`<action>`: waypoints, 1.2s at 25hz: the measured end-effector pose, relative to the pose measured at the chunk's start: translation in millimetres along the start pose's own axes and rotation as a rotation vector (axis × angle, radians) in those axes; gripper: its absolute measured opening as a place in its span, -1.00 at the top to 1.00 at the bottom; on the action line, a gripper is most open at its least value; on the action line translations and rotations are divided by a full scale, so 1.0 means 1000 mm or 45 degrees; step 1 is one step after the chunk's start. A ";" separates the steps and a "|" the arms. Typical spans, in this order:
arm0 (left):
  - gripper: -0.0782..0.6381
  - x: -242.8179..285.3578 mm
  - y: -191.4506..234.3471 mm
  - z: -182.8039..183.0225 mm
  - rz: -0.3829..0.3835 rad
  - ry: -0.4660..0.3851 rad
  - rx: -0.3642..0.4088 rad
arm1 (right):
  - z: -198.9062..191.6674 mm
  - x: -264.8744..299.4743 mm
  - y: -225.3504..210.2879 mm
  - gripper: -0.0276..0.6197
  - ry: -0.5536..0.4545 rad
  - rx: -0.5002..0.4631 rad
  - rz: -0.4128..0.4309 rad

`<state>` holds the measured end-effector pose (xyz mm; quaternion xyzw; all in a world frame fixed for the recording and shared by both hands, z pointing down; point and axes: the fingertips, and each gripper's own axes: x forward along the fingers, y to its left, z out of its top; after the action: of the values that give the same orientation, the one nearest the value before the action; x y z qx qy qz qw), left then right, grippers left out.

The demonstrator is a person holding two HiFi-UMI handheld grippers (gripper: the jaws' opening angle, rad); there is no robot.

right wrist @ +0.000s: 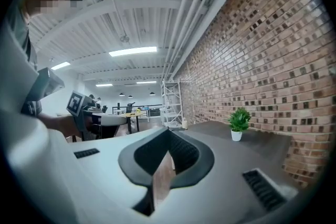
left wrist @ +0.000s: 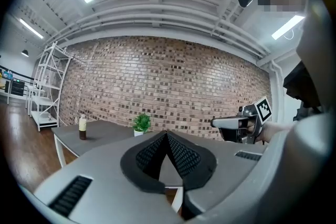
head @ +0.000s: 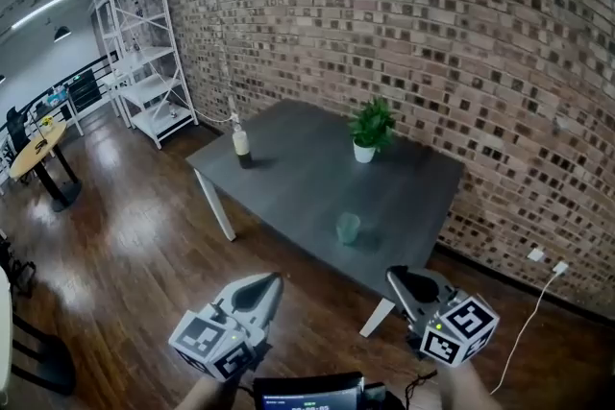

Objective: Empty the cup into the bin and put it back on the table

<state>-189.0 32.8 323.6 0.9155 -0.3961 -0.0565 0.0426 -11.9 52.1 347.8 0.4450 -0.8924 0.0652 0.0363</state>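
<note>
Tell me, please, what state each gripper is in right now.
Left gripper: closed, holding nothing.
Right gripper: closed, holding nothing.

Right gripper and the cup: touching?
Apart. The head view shows the right gripper at the near edge of the table, with bare tabletop plainly visible between its tips and the cup.

Grey table (head: 307,173): cup (head: 348,228), plant (head: 370,130), bottle (head: 240,144)

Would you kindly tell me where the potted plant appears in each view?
Head view: potted plant above centre, on the table's far side.
Left gripper view: just left of centre.
Right gripper view: right of centre.
Shared landmark: the brick wall behind it.
</note>
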 end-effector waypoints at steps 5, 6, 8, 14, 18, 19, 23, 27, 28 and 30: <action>0.81 0.012 0.024 -0.003 -0.017 -0.010 -0.015 | -0.003 0.026 -0.005 0.91 0.017 0.004 -0.014; 0.81 0.014 0.026 -0.002 -0.023 -0.014 -0.016 | -0.002 0.030 -0.007 0.91 0.019 0.003 -0.015; 0.81 0.020 0.027 0.002 -0.056 -0.030 -0.027 | 0.002 0.037 -0.010 0.91 0.021 -0.001 -0.009; 0.81 0.050 0.024 0.005 -0.113 -0.029 -0.020 | 0.009 0.050 -0.030 0.91 0.030 -0.022 0.031; 0.81 0.083 0.007 0.026 -0.219 -0.078 0.026 | 0.015 0.063 -0.042 0.91 0.050 -0.059 0.125; 0.81 0.090 0.000 0.032 -0.253 -0.084 0.031 | 0.015 0.066 -0.045 0.91 0.054 -0.056 0.158; 0.81 0.112 -0.015 0.043 -0.294 -0.072 0.078 | 0.017 0.075 -0.056 0.91 0.077 -0.087 0.256; 0.81 0.134 -0.006 0.037 -0.270 -0.059 0.056 | 0.019 0.085 -0.064 0.91 0.089 -0.073 0.349; 0.81 0.139 -0.005 0.036 -0.275 -0.057 0.055 | 0.019 0.087 -0.065 0.91 0.091 -0.069 0.374; 0.81 0.147 -0.008 0.037 -0.308 -0.037 0.090 | 0.018 0.091 -0.069 0.91 0.103 -0.072 0.417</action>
<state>-88.4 -70.2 276.0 0.9565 -0.2852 -0.0605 -0.0026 -12.0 -63.4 347.3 0.2893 -0.9523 0.0629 0.0735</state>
